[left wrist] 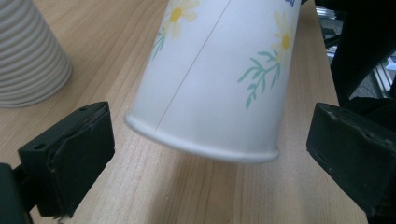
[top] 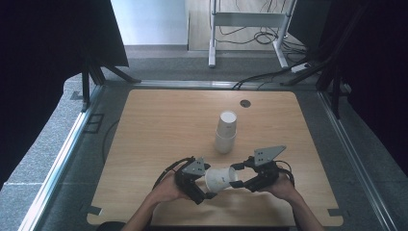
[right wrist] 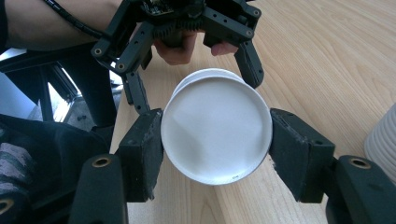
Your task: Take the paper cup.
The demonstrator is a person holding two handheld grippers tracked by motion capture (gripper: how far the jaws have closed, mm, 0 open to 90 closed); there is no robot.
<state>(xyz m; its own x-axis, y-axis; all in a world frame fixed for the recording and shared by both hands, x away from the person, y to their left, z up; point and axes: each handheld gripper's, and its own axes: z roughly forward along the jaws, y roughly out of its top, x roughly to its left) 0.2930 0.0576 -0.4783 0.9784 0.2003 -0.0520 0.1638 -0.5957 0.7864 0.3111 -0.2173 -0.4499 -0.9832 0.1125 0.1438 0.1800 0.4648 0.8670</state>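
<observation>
A white paper cup point(top: 221, 179) with a flower print point(left wrist: 215, 79) lies level above the wooden table point(top: 159, 125), near its front edge. My right gripper point(right wrist: 216, 154) is shut on the cup's base end, one pad pressed on each side of it. In the high view my right gripper point(top: 235, 176) comes in from the right. My left gripper point(left wrist: 210, 158) is open; its jaws stand either side of the cup's rolled rim with a gap on both sides. From the left of the cup, my left gripper point(top: 208, 181) faces the right one.
A stack of ribbed white cups point(top: 225, 132) stands upside down mid-table, behind the hands; its side also shows as the stack point(left wrist: 28, 51) at far left and the stack point(right wrist: 383, 140) at right. A cable hole point(top: 245, 103) lies near the far edge.
</observation>
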